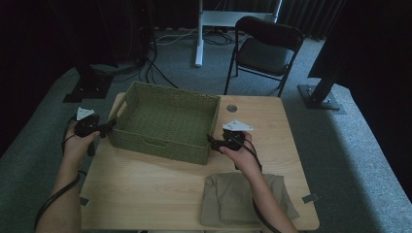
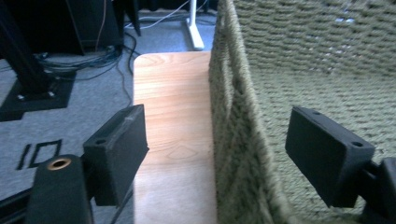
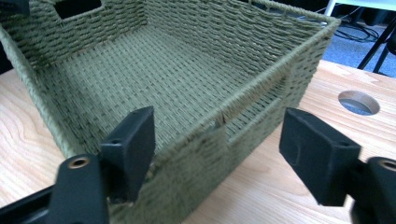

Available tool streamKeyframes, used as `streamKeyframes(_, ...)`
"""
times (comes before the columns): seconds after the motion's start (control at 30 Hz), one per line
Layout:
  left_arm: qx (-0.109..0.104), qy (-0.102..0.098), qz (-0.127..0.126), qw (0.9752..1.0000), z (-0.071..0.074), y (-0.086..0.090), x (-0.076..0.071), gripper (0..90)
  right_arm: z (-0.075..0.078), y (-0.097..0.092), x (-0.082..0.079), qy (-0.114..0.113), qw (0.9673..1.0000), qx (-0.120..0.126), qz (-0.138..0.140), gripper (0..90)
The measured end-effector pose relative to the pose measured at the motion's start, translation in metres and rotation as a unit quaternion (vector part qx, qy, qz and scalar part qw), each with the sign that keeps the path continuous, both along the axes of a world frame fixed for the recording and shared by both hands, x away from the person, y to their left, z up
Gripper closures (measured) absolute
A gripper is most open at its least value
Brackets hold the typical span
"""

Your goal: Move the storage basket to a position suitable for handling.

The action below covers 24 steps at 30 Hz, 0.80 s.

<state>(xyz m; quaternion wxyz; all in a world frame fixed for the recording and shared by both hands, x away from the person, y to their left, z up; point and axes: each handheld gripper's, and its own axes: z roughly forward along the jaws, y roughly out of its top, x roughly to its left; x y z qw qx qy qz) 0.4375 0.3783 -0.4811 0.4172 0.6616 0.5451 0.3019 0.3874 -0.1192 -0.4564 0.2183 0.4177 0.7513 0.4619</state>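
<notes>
A rough, matt weave was seen on the green basket (image 3: 196, 60); smooth pale wood grain on the counter (image 2: 173, 116); soft creased cloth on the folded garment (image 1: 228, 199).

1. A green woven basket (image 1: 165, 124) is seen on the table (image 1: 145, 189), toward its far left.
2. The left gripper (image 1: 109, 125) is held at the basket's left wall, with its jaws at the rim.
3. The right gripper (image 1: 214, 141) is held at the basket's near right corner.
4. Whether either pair of jaws grips the wall cannot be told from here.
5. A folded khaki cloth (image 1: 233, 201) is laid at the table's near right edge, under the right forearm.
6. A black chair (image 1: 265, 51) is seen beyond the table.
</notes>
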Motion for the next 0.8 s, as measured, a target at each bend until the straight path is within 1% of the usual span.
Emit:
streamKeyframes(0.03,-0.002,0.0,-0.002,1.0,0.0,0.0,0.0,23.0,-0.001,0.003,0.001,0.0,1.0,0.002,-0.001,27.5)
streamKeyframes(0.07,-0.001,-0.001,-0.003,1.0,0.0,-0.001,0.0,24.2,-0.001,0.005,0.001,0.001,1.0,0.001,0.0,29.9)
streamKeyframes(0.13,0.008,-0.006,-0.005,0.9999,0.0,-0.003,0.0,25.4,-0.004,0.009,0.002,0.004,1.0,-0.004,-0.001,31.9)
streamKeyframes(0.17,-0.002,0.001,-0.007,1.0,0.0,-0.005,0.001,30.3,-0.006,0.01,0.002,0.005,1.0,-0.007,0.001,34.1)
streamKeyframes(0.2,-0.019,0.01,-0.012,0.9997,-0.001,-0.006,0.001,33.9,-0.007,0.011,0.002,0.008,0.9999,-0.01,0.001,34.8)
streamKeyframes(0.23,-0.035,0.013,-0.017,0.9992,-0.002,-0.007,0.002,38.0,-0.009,0.012,0.002,0.007,0.9999,-0.01,0.002,35.0)
streamKeyframes(0.27,-0.044,0.017,-0.015,0.9988,-0.003,-0.009,0.003,40.4,-0.01,0.013,0.002,0.007,0.9999,-0.007,-0.001,35.3)
streamKeyframes(0.3,-0.043,0.017,-0.015,0.9988,-0.003,-0.009,0.003,40.6,-0.01,0.014,0.001,0.007,0.9999,-0.007,-0.004,35.3)
streamKeyframes(0.37,-0.034,0.011,-0.017,0.9992,-0.003,-0.011,0.003,44.8,-0.01,0.015,0.001,0.006,0.9999,-0.009,-0.006,36.2)
streamKeyframes(0.43,-0.014,0.002,-0.022,0.9997,-0.002,-0.014,0.002,51.4,-0.009,0.016,0.0,0.008,0.9999,-0.015,-0.002,40.3)
streamKeyframes(0.5,0.012,-0.001,-0.02,0.9997,0.0,-0.019,0.001,61.9,-0.007,0.018,-0.001,0.015,0.9998,-0.015,-0.004,44.4)
streamKeyframes(0.53,0.024,-0.008,-0.023,0.9994,0.0,-0.021,0.0,65.4,-0.007,0.019,-0.001,0.02,0.9997,-0.014,-0.007,46.4)
streamKeyframes(0.57,0.038,-0.013,-0.025,0.9989,0.001,-0.022,0.0,66.2,-0.007,0.02,-0.002,0.022,0.9996,-0.014,-0.008,46.8)
streamKeyframes(0.6,0.037,-0.009,-0.021,0.9991,0.001,-0.023,0.0,67.2,-0.006,0.021,-0.002,0.024,0.9995,-0.016,-0.012,47.6)
streamKeyframes(0.67,0.035,-0.011,-0.019,0.9991,0.001,-0.023,-0.001,68.4,-0.007,0.024,-0.002,0.033,0.9993,-0.014,-0.013,50.2)
streamKeyframes(0.73,0.036,-0.012,-0.014,0.9992,0.001,-0.024,-0.001,69.1,-0.008,0.026,-0.002,0.03,0.9993,-0.017,-0.015,53.3)
streamKeyframes(0.77,0.039,-0.014,-0.013,0.9991,0.001,-0.025,-0.002,69.5,-0.008,0.027,-0.002,0.034,0.9992,-0.016,-0.014,54.8)
streamKeyframes(0.8,0.038,-0.014,-0.01,0.9991,0.001,-0.025,-0.002,69.9,-0.007,0.028,-0.002,0.035,0.999,-0.021,-0.017,54.9)
